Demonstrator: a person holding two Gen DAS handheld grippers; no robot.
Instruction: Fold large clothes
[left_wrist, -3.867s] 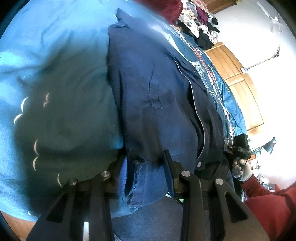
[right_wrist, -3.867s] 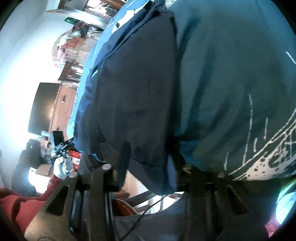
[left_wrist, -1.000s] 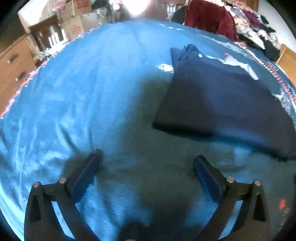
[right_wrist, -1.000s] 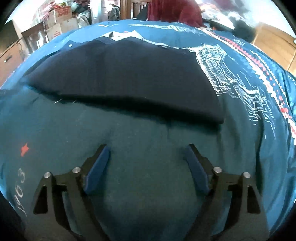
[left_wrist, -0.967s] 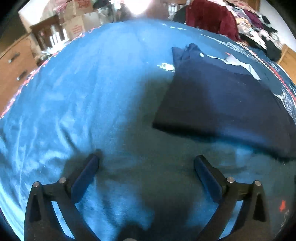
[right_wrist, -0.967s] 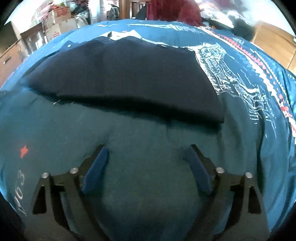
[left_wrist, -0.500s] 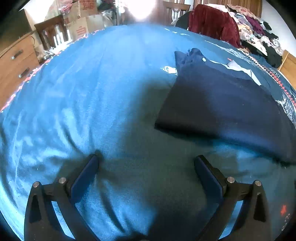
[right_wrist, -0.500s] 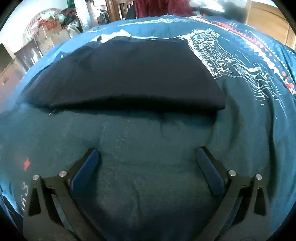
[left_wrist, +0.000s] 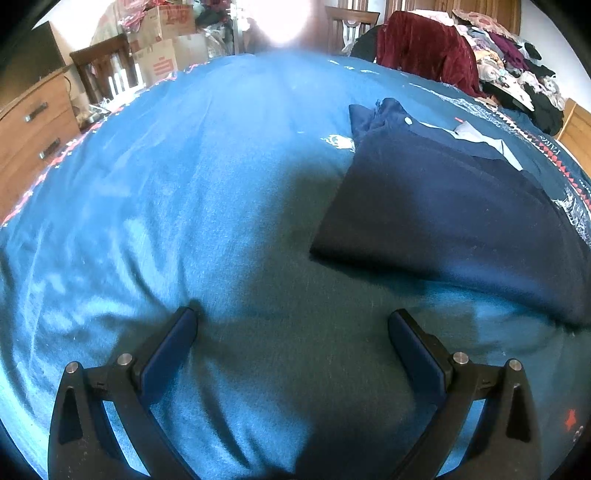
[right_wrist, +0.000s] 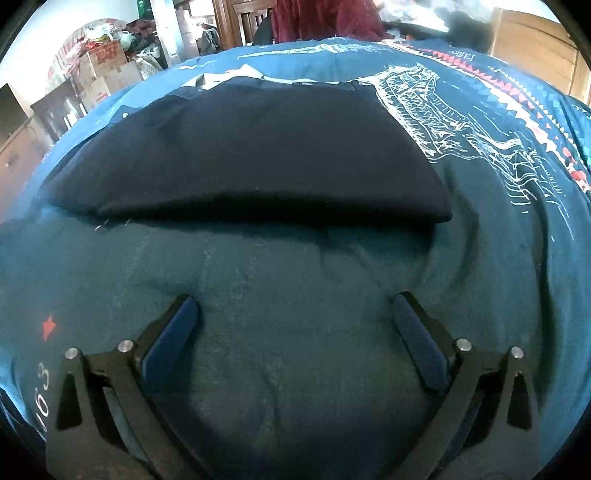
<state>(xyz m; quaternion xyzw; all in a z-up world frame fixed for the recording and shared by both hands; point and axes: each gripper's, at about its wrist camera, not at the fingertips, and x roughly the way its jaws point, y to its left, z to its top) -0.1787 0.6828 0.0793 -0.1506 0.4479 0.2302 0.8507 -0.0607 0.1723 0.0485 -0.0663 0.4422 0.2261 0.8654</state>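
Now, my left claw (left_wrist: 291, 325): spread wide, empty, over the blue bedspread (left_wrist: 177, 192).
My right claw (right_wrist: 295, 314): spread, empty.
Folded navy shirt (right_wrist: 251, 158): flat on the bedspread, ahead of both claws.

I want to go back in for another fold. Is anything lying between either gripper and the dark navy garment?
Nothing visible: only bare blue blanket separates the open left gripper and open right gripper from the folded navy garment.

White digits reading "63" run sideways on the teal blanket (right_wrist: 258, 369) at eight o'clock in the right wrist view; red printing on distant cardboard boxes (left_wrist: 162, 55) stays illegible.
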